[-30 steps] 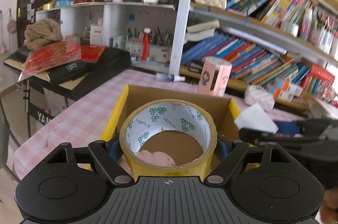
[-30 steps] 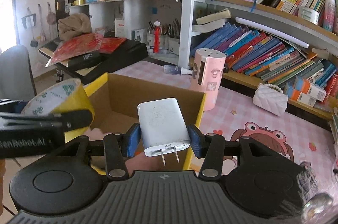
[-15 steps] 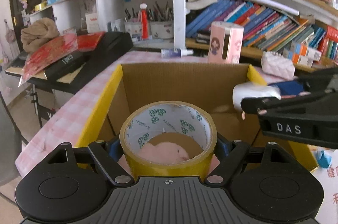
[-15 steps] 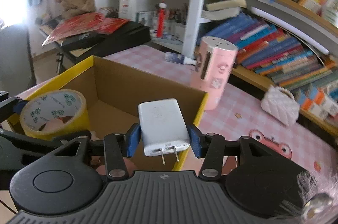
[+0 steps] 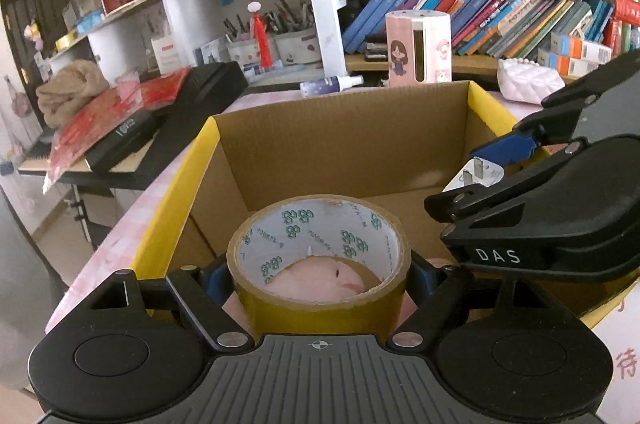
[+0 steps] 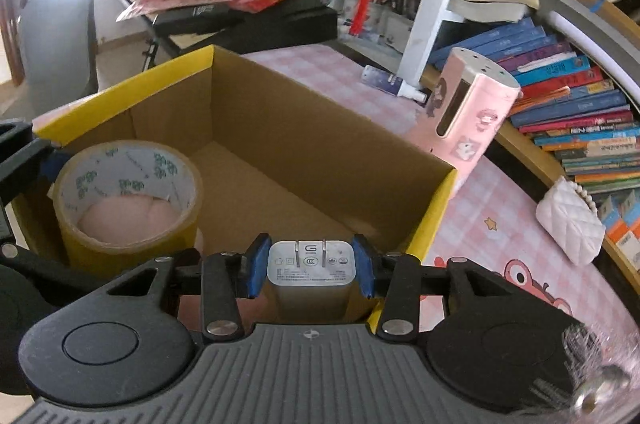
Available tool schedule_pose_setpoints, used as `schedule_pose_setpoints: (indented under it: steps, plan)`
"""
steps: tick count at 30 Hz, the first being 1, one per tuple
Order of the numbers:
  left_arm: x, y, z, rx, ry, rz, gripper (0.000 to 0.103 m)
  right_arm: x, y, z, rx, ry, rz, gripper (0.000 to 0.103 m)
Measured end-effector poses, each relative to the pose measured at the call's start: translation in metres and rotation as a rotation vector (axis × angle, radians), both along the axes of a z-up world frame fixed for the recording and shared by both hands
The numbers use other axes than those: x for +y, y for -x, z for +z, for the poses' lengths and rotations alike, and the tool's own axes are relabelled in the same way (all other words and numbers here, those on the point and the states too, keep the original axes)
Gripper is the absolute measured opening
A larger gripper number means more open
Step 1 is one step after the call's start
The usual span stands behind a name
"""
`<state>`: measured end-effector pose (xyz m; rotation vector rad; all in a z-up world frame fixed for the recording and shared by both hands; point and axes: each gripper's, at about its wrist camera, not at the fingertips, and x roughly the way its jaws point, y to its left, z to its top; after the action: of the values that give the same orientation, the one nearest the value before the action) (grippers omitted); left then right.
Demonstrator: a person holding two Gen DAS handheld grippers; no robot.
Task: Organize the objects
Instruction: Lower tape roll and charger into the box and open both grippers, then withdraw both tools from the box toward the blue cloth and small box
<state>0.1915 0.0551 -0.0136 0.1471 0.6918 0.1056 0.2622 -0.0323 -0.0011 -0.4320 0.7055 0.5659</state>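
Left fingers (image 5: 218,274) are clamped on the tape roll (image 5: 318,256), one blue pad each side, held over the near end of the box (image 5: 344,140). Right gripper (image 6: 306,266) has just been closing and pinches the white charger (image 6: 310,264), prongs facing forward, above the box's near right corner. Past the box sits a pink canister (image 6: 468,112) on the checked tablecloth (image 6: 492,224).

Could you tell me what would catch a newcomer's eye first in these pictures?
Probably the tape roll clamped in the left gripper over the near end of the open cardboard box. Beside it, the right gripper holds a white charger, prongs up, over the same box.
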Motion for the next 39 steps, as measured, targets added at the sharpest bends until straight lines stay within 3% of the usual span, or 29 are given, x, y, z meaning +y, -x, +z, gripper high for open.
schedule_pose_setpoints:
  steps: [5,7,9,13,21,25,30,39]
  plan:
    - [0.002,-0.001,0.0,0.007,0.012,0.001,0.084,0.002,-0.002,-0.002,0.003,0.011,0.004,0.041]
    - [0.002,0.001,0.001,-0.005,0.014,-0.008,0.091,0.002,-0.001,-0.001,0.002,0.001,-0.004,0.042]
    - [0.001,0.005,0.005,-0.033,0.026,-0.028,0.095,-0.001,-0.001,0.003,-0.01,-0.026,-0.026,0.05]
    - [-0.001,0.013,0.017,-0.099,0.033,-0.042,0.096,-0.011,0.005,0.017,-0.044,-0.093,-0.061,0.051]
    - [0.005,0.037,0.043,-0.18,0.092,-0.015,0.097,-0.039,0.026,0.048,-0.132,-0.21,-0.207,0.054]
    - [0.011,0.054,0.054,-0.217,0.126,0.006,0.1,-0.057,0.046,0.058,-0.188,-0.25,-0.293,0.061]
    - [0.017,0.074,0.059,-0.232,0.155,0.016,0.1,-0.072,0.073,0.059,-0.22,-0.26,-0.381,0.069]
    - [0.028,0.107,0.052,-0.213,0.177,0.033,0.1,-0.075,0.121,0.044,-0.198,-0.228,-0.461,0.073]
